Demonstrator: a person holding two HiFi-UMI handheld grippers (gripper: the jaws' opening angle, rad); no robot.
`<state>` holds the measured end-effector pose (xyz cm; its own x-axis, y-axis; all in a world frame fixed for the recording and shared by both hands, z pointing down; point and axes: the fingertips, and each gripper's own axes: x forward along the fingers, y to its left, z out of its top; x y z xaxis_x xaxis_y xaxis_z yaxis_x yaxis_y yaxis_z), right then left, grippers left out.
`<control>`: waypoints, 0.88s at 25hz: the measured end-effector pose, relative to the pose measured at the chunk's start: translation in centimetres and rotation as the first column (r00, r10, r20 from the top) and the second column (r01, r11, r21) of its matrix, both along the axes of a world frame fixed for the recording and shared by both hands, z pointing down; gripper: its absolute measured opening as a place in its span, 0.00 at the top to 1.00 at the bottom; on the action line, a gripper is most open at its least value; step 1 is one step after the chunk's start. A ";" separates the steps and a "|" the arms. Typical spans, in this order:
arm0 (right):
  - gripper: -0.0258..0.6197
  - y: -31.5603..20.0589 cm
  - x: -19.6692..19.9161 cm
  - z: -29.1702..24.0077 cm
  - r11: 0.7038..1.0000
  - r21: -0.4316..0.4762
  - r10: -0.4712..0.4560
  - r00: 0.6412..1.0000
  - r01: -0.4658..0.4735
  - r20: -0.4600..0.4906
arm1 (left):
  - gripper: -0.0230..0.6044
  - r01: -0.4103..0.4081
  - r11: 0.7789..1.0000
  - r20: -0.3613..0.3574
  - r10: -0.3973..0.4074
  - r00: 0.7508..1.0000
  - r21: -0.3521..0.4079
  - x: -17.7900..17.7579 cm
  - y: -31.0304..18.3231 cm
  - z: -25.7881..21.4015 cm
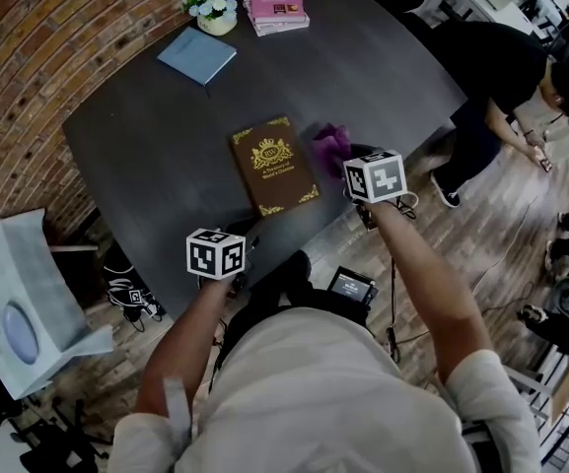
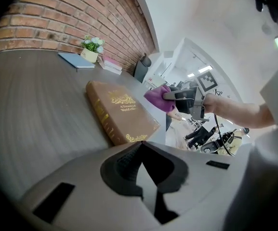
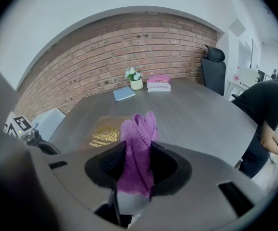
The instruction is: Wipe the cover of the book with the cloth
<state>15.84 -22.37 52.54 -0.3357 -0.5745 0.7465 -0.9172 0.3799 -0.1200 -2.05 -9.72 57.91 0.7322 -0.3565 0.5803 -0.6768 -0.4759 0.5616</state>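
A brown book with a gold crest lies closed on the dark table, near its front edge. My right gripper is shut on a purple cloth, held just right of the book and a little above the table. The same cloth stands bunched between the right jaws, with the book ahead to the left. My left gripper hangs shut and empty over the table's front edge, short of the book. From there the cloth shows beyond the book's right side.
At the table's far end lie a blue notebook, a small flower pot and a stack of pink books. A person in black stands right of the table. A white box sits on the floor at left.
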 end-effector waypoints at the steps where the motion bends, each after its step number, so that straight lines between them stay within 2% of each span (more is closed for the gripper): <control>1: 0.74 0.2 -0.4 -0.3 1.000 0.006 -0.007 1.000 0.006 0.008 | 0.95 -0.004 1.000 0.000 0.004 1.000 0.006 -0.1 0.1 -0.2; 12: 0.74 4.0 -7.5 -1.2 0.993 0.013 -0.118 0.988 0.118 0.096 | 0.95 -0.007 1.000 0.000 0.007 1.000 0.025 -1.2 1.0 -0.7; 22: 0.74 7.4 -14.3 0.0 0.967 -0.007 -0.250 0.956 0.254 0.155 | 0.95 0.003 1.000 -0.020 -0.003 1.000 0.013 -2.3 1.7 -0.8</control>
<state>1.49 -14.95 52.50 -0.5771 -0.4375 0.6896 -0.7626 0.5910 -0.2632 -4.34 -8.05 57.13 0.7424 -0.3658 0.5612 -0.6671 -0.4812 0.5688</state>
